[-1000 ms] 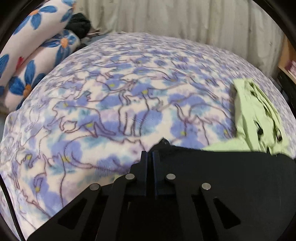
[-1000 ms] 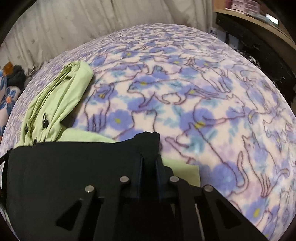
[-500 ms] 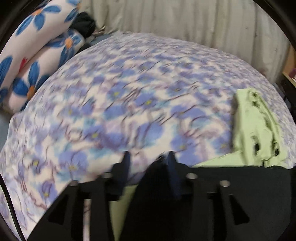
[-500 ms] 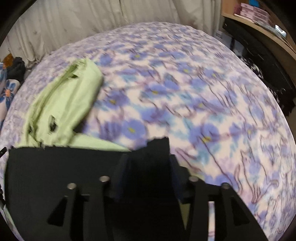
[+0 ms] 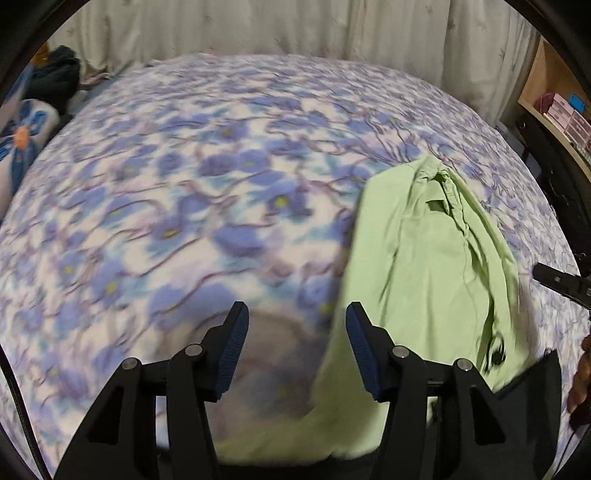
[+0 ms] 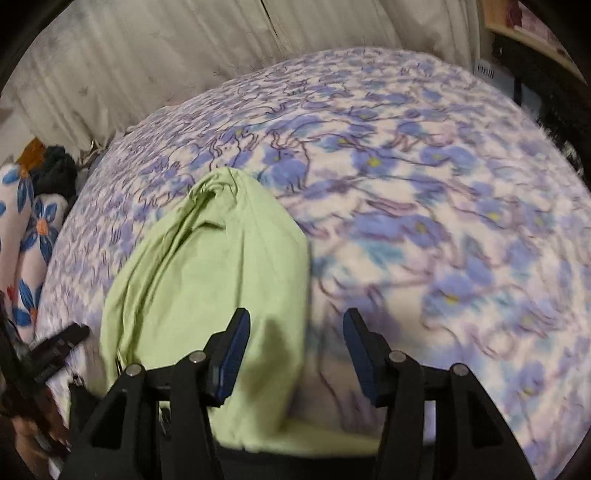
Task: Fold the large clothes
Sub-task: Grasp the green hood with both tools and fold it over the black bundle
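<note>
Left claw (image 5: 293,347) gaping, jaws just spread, nothing between the pads. Right claw (image 6: 293,350) likewise, just spread, empty. Light green garment (image 5: 436,266) lies folded lengthwise on the bed's floral blanket (image 5: 177,192); dark garment (image 5: 528,398) at its near end. Frames motion-blurred.

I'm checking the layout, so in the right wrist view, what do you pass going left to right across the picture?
Flowered pillows at the left edge → green garment lying on the bed → bare stretch of the purple floral blanket → wooden shelf at the upper right.
</note>
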Action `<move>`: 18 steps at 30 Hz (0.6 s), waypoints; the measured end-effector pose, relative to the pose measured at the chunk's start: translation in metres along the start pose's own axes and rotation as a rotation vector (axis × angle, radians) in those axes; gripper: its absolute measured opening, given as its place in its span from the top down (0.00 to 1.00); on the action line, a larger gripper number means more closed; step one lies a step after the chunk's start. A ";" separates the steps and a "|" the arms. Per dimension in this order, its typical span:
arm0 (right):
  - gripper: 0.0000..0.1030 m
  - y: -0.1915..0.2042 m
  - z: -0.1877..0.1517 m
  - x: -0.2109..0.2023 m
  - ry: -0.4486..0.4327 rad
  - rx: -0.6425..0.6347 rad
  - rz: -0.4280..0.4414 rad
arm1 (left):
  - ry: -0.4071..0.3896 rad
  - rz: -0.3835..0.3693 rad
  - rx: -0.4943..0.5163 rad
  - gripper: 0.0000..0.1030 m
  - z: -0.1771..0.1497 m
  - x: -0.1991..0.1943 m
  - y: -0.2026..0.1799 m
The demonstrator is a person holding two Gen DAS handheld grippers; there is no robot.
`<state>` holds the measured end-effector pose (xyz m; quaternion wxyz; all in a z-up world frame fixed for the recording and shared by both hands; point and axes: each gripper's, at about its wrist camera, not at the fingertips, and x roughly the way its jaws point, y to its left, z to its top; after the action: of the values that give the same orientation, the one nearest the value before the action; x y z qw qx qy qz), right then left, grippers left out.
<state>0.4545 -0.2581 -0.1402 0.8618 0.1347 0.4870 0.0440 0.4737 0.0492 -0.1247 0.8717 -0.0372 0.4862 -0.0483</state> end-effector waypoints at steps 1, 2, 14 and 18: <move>0.49 0.000 0.005 0.007 0.007 0.013 0.003 | 0.005 -0.001 0.007 0.48 0.004 0.006 -0.005; 0.49 0.000 0.010 0.016 0.016 0.023 0.006 | 0.011 0.003 0.021 0.48 0.010 0.013 -0.011; 0.74 0.003 0.030 0.074 0.046 0.046 0.066 | 0.099 -0.035 0.046 0.95 0.028 0.072 -0.032; 0.98 0.016 0.027 0.048 0.018 -0.032 0.058 | 0.044 -0.013 0.046 0.97 0.025 0.046 -0.036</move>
<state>0.5030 -0.2376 -0.1621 0.8577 0.1345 0.4901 0.0778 0.5174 0.0082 -0.1460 0.8612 -0.0193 0.5036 -0.0658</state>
